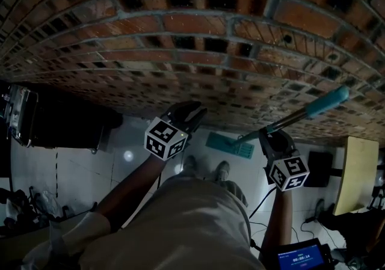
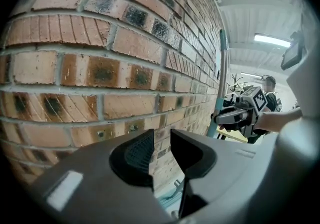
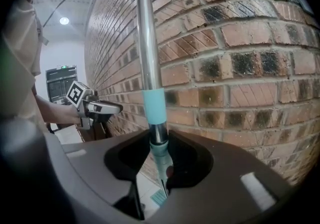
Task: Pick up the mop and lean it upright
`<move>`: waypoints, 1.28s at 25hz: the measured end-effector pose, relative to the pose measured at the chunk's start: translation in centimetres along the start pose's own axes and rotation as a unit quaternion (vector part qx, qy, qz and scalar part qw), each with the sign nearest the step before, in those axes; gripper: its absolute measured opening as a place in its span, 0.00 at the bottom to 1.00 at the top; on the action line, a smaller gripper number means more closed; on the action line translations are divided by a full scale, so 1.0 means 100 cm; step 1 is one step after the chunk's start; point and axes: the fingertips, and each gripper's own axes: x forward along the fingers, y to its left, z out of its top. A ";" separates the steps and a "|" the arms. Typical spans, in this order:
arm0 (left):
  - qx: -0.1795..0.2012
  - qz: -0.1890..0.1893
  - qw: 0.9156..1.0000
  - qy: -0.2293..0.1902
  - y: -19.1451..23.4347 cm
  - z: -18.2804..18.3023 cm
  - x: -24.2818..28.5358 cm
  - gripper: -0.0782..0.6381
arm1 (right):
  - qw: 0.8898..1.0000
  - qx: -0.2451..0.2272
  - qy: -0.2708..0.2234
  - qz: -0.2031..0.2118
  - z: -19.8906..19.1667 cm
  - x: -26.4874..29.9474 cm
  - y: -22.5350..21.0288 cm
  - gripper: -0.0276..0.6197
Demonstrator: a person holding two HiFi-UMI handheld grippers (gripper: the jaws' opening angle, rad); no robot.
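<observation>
Clamping mop (image 3: pixel 149 68) w/ right gripper (image 3: pixel 159 149), close beside wall (image 3: pixel 240 68).

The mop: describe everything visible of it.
The mop has a silvery metal pole with teal sleeves mid-shaft and at the tip, and a flat teal head down on the pale tiled floor. It stands nearly upright before the red brick wall, its pole clamped by the right gripper; wall contact unclear.

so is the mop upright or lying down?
Upright: mop handle rises beside the brick wall, head lowest, gripped by the right claw.
</observation>
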 end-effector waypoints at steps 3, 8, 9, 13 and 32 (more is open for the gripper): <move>0.000 0.001 1.000 0.005 0.001 -0.005 0.002 0.28 | 1.000 0.001 0.005 0.001 -0.005 0.005 -0.002 0.22; -0.003 0.007 1.000 0.012 0.003 -0.013 0.003 0.28 | 1.000 -0.002 0.014 0.008 -0.014 0.013 -0.003 0.22; -0.004 0.008 1.000 0.013 0.004 -0.014 0.003 0.28 | 1.000 -0.003 0.016 0.009 -0.015 0.015 -0.003 0.22; -0.007 0.014 1.000 0.016 0.008 -0.019 0.001 0.28 | 1.000 -0.006 0.022 0.015 -0.019 0.022 -0.003 0.22; -0.010 0.042 0.999 0.026 0.022 -0.032 -0.002 0.28 | 0.998 -0.024 0.038 0.043 -0.022 0.044 -0.002 0.22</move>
